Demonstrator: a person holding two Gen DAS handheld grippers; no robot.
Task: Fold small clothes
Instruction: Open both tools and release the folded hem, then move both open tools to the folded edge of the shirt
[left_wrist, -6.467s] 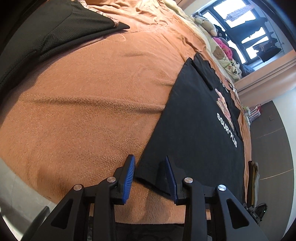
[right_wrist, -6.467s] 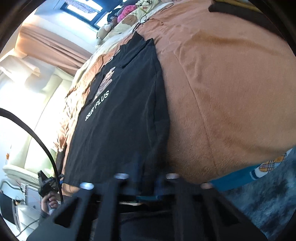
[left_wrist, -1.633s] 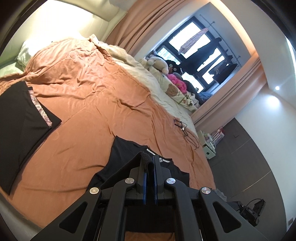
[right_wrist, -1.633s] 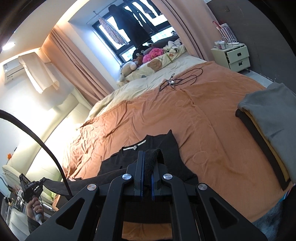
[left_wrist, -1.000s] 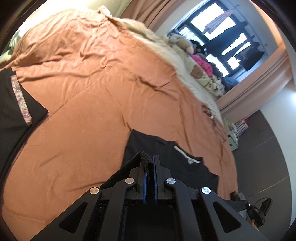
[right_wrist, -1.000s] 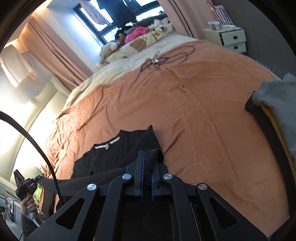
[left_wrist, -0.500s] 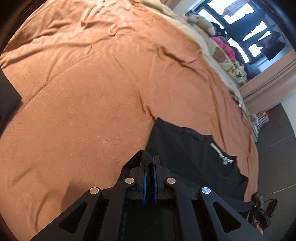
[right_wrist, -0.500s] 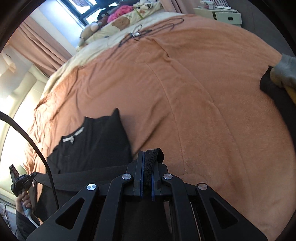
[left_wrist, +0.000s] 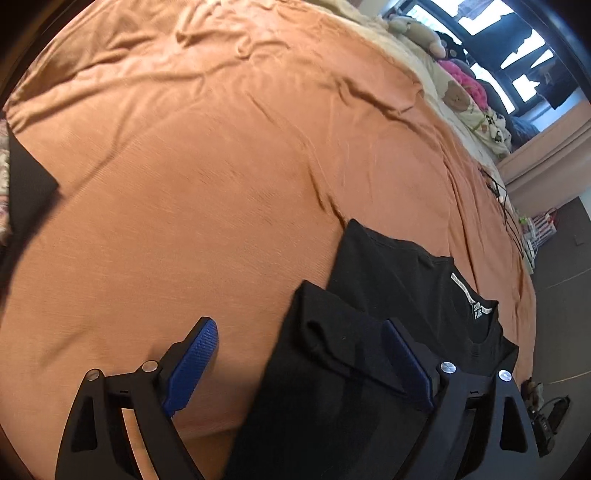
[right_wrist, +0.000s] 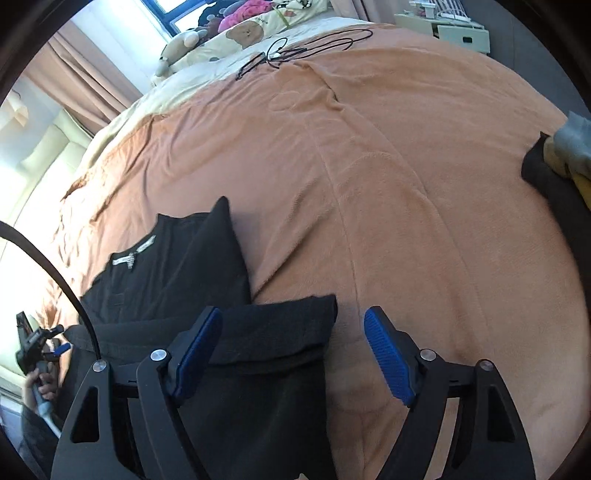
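— The left gripper was spreading its jaws when we looked, and so was the right gripper; the black T-shirt lay between the blue pads in both views, but neither pair pressed on it. The shirt sat low in both frames, on the orange blanket, its lower part folded up over the body, the collar label toward the window.

— What did we think could go wrong?

— We judged that the folded-over hem might catch on a pad as the grippers drew back (knit cloth clings to that ribbed rubber), and drag the fold open. A crooked fold was the other worry: in the left view the hem's edge bunched into a small ridge, which could set a crease if pressed flat.

— And what couldn't we make out?

— The near part of the shirt was hidden under the gripper frames at the bottom of both pictures, so we couldn't tell whether the fold lay square. The sleeves were mostly tucked out of sight. The dark pile at the right edge of the right view was cut off, and the hand at lower left was blurred.
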